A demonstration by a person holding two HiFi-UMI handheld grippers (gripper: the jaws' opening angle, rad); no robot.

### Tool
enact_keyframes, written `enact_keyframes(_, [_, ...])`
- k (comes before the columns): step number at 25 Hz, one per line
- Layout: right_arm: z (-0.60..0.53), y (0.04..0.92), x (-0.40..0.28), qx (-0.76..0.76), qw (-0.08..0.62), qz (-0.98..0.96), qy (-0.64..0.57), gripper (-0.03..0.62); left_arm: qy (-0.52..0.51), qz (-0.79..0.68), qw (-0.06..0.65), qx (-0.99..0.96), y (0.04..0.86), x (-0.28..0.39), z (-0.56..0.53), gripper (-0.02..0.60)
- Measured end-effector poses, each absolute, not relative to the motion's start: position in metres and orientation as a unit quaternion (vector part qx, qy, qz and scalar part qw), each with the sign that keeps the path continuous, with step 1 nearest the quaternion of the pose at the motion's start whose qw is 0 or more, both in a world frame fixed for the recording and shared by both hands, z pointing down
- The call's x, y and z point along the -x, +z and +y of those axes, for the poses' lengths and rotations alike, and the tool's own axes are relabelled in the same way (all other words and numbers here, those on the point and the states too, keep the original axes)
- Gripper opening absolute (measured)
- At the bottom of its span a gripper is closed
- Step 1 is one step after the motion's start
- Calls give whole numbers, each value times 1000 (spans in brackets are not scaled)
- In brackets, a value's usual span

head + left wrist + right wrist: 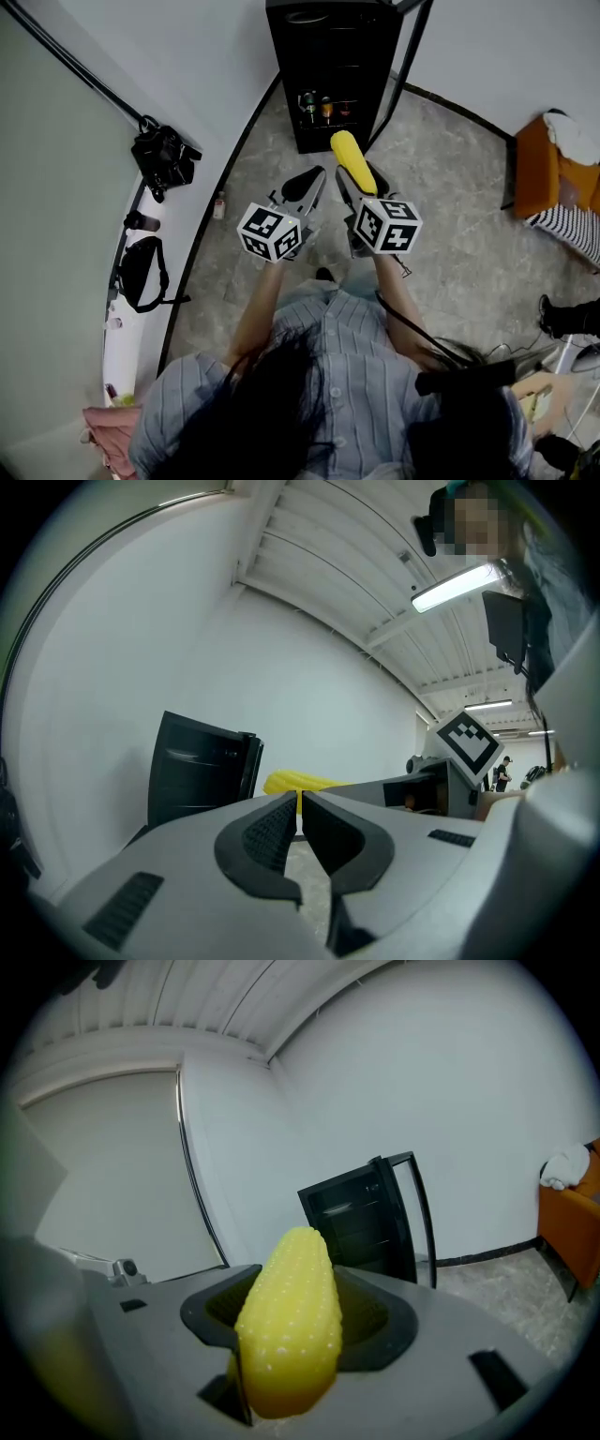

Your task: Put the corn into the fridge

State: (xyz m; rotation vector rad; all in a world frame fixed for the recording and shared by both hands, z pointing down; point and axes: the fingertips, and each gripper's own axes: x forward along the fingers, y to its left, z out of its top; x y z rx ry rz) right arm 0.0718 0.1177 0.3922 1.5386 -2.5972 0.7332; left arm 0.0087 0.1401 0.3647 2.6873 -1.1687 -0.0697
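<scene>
Dark hair (281,412) and a striped blue shirt (347,366) sit closest to me at the bottom of the head view. Both arms reach out from there, away from the person.

My right gripper (359,183) is pinching the corn (353,161). The yellow corn sits between the two wide-set jaws, and its tip sticks out past them toward the fridge (333,70). In the right gripper view the corn fills the middle, with the fridge behind it.

My left gripper (309,183) is just to the left of the right one. Its jaws are pressed together and hold nothing. The left gripper view shows only a thin line between them.

Each gripper has a cube with black and white squares, the left cube (270,232) and the right cube (386,225).

Far from the person, the small black fridge stands on the gray floor (450,216) against the white wall. Its door (405,66) is open, swung out to the right. Some bottles (323,105) stand on its bottom shelf. The corn is up in the air in front of the fridge, not yet inside.

On the left, two black bags (164,157) lie on a long white bench (127,328). On the far right is an orange chair (553,178).
</scene>
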Motion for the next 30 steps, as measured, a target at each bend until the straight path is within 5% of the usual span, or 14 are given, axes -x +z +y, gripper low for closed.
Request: enact_keyframes(30, [2,434,-56,-481,36,-824,299,250,18,-403,148,-903,409,9,29,8])
